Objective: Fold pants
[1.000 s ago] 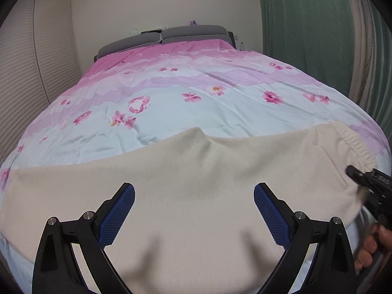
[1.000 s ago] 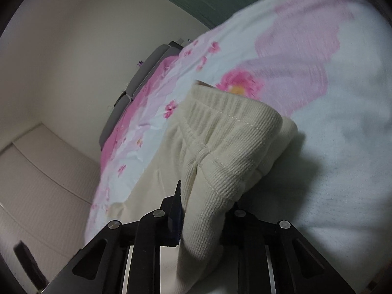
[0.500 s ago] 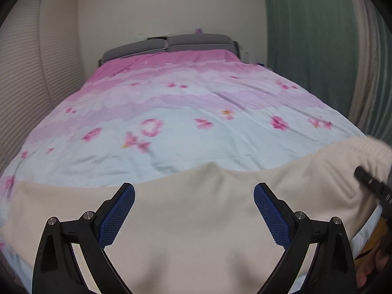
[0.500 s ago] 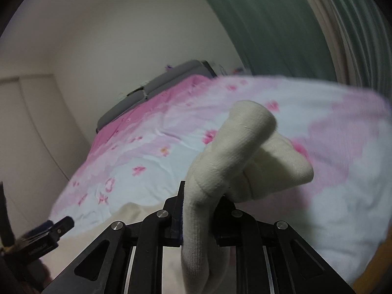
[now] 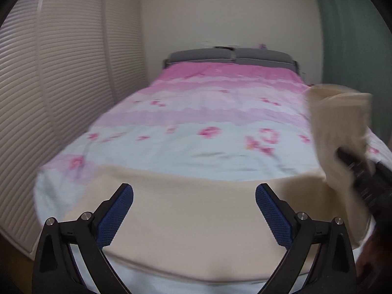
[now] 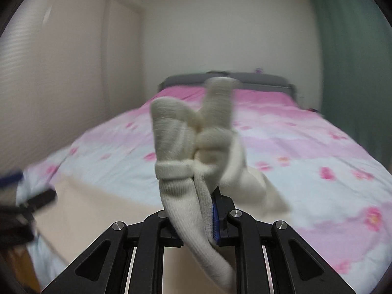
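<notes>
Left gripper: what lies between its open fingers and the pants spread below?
Nothing. In the left wrist view the left gripper hangs open over the cream pants with no object between; the right gripper clamps the waistband.

Light: soft, even, indoor; faint shadows.
Blur: motion smear in both views.
Edges: fisheye bending, dark corners.

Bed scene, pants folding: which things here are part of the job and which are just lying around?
In the job: cream pants; right gripper, clamped on their waistband; left gripper, open above them.
Just there: floral duvet; grey pillows; green curtain; slatted doors.
</notes>
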`<action>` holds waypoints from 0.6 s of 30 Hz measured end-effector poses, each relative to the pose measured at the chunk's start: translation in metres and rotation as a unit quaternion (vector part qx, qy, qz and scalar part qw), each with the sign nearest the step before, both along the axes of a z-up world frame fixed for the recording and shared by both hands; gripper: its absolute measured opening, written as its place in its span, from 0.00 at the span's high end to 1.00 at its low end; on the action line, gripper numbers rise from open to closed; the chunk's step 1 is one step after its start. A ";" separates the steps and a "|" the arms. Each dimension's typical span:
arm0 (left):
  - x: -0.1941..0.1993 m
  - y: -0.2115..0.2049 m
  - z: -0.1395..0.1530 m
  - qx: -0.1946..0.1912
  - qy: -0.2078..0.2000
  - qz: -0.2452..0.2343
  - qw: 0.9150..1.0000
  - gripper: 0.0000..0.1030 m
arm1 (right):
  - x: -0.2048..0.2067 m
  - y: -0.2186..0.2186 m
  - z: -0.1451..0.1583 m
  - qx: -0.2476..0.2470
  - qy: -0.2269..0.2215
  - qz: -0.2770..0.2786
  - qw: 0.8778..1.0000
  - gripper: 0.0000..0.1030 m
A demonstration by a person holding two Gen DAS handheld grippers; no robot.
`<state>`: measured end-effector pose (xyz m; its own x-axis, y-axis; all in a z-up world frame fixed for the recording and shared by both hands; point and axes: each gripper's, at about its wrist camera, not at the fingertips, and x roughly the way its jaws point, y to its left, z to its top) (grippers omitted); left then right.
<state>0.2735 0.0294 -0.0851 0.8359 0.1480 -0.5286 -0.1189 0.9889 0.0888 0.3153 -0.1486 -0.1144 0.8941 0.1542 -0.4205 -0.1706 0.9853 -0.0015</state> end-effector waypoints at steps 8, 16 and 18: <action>-0.018 0.115 -0.030 -0.009 0.034 0.078 0.996 0.01 | -0.007 0.138 -0.104 -0.182 0.076 0.079 0.977 0.84; -0.019 0.144 -0.052 -0.039 0.055 0.080 0.995 0.01 | -0.008 0.148 -0.123 -0.227 0.103 0.075 0.966 0.80; -0.019 0.144 -0.054 -0.043 0.056 0.075 0.995 0.01 | -0.013 0.156 -0.125 -0.236 0.104 0.070 0.964 0.77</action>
